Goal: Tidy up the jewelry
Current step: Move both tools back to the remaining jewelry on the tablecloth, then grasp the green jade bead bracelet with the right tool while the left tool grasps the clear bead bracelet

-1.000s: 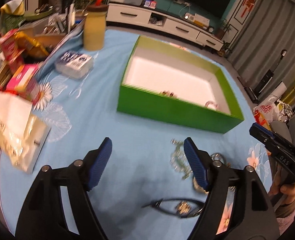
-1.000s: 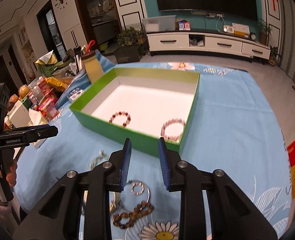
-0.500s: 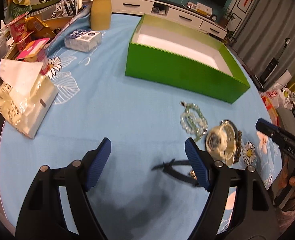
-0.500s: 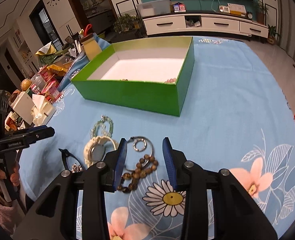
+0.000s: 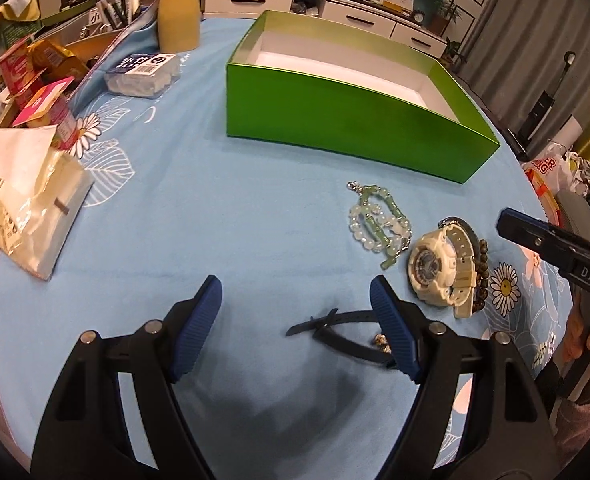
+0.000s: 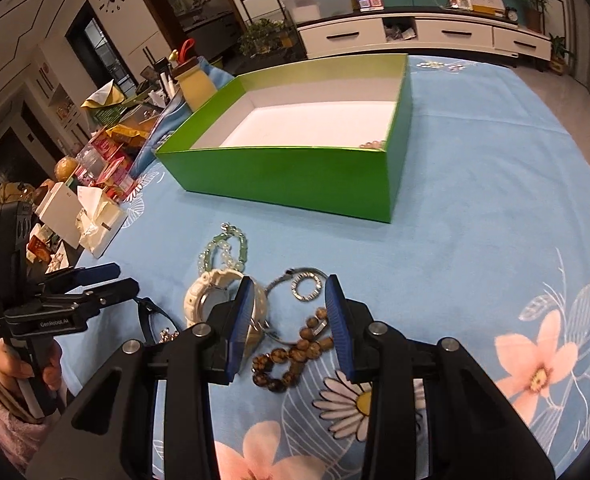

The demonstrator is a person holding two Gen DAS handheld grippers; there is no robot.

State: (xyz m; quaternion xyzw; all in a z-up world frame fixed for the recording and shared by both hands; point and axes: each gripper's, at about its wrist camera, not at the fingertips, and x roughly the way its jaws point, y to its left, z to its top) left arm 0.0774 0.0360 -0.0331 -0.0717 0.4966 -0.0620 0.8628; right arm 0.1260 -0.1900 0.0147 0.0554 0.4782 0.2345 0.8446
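Left wrist view: left gripper (image 5: pixel 295 300), jaws wide and empty, hangs above a dark strap (image 5: pixel 335 328) near the table's near edge. Right gripper (image 6: pixel 289 316), jaws parted and empty, straddles the brown bead bracelet (image 6: pixel 291 356) beside the white watch (image 6: pixel 207 300); judged step: pick-up, calling for descent, closure and carriage to the green box (image 6: pixel 295 176)

Your view takes in a table (image 5: pixel 223 216) under a light blue cloth printed with daisies and pink flowers. At upper centre of the frame stands an open green box (image 5: pixel 347 120), white inside. Below it, toward the right, lie a pale green bead bracelet (image 5: pixel 377 226), a white watch (image 5: pixel 441 270), a brown bead bracelet (image 6: pixel 295 356) and a silver ring pendant (image 6: pixel 309 288), close together. A dark strap (image 5: pixel 343 330) lies lower centre. At the left edge sit a tissue pack (image 5: pixel 31 208), a clear plastic case (image 5: pixel 143 76) and snack boxes (image 5: pixel 39 92).
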